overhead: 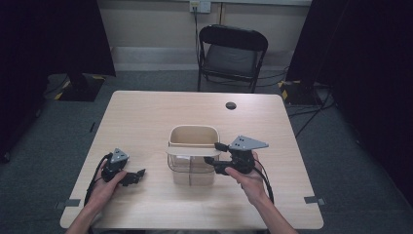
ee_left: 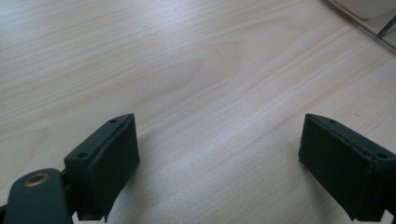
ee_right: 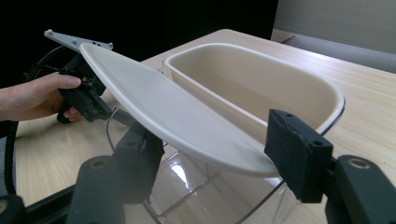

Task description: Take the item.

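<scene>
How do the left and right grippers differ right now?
The left gripper has open jaws with bare table between them; the right gripper has the cream lid between its jaws. The left sits apart from the clear container; the right is at its edge. Both have black pads.

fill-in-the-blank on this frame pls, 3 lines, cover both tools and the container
1. The right tool has its jaws around the cream ____ of the container.
2. The left tool rests on the table with its jaws ____.
3. Beyond the table stands a black folding ____.

Missing words: lid; open; chair
</scene>
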A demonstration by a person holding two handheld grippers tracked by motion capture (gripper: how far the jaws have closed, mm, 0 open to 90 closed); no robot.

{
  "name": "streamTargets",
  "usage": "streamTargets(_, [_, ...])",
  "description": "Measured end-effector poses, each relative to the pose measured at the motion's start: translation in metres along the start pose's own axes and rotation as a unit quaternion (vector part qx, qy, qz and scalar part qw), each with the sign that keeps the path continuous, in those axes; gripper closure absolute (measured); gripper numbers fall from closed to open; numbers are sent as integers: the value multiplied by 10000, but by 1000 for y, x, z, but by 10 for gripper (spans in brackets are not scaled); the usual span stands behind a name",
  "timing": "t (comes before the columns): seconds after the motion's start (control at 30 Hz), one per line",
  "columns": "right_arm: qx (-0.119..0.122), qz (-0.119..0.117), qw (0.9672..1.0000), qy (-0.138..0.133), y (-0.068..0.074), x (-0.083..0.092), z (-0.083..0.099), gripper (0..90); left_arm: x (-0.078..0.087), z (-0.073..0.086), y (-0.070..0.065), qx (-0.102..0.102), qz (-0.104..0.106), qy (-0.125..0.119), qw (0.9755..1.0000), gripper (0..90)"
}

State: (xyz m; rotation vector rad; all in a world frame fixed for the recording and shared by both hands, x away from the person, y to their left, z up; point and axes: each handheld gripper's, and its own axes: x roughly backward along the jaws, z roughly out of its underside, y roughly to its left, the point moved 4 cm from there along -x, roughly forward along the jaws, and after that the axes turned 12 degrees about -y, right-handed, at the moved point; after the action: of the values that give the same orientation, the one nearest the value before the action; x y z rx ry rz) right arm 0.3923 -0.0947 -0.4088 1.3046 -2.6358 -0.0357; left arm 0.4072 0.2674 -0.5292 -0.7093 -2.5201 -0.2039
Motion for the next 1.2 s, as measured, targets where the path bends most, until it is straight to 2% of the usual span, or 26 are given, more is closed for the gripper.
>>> streamTargets(1.2, [-47,-122,9999,-59,-4,-3,-11,467,0,0,0,-8,1,6,10000,115])
